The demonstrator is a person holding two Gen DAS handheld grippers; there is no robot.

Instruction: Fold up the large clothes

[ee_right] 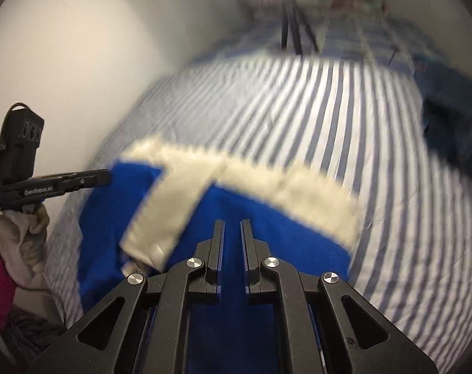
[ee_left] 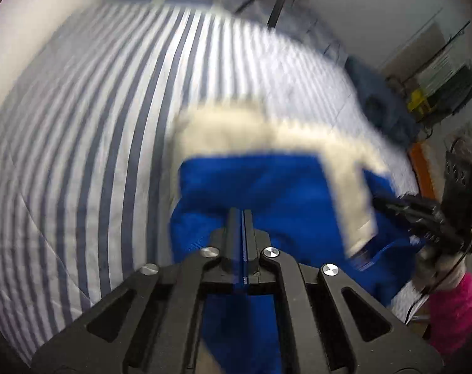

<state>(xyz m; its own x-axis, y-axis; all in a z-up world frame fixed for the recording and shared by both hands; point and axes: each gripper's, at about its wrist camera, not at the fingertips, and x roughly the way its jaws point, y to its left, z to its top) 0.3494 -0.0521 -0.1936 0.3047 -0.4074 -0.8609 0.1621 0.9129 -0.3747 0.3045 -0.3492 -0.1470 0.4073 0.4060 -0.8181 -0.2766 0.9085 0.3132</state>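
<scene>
Left tongs (ee_left: 242,215) clamped on blue cloth; right tongs (ee_right: 232,227) slightly parted, cloth between, grip unclear.

Both angled steeply down over the striped bed (ee_left: 89,131), each held in a gloved hand (ee_right: 23,243) below a pink sleeve (ee_left: 454,311). Blue garment (ee_left: 267,193) with cream fleece trim (ee_right: 285,193) lifted at the near edge, spread across the bedsheet, trim band running crosswise at the far side. Heavy motion blur throughout.
</scene>
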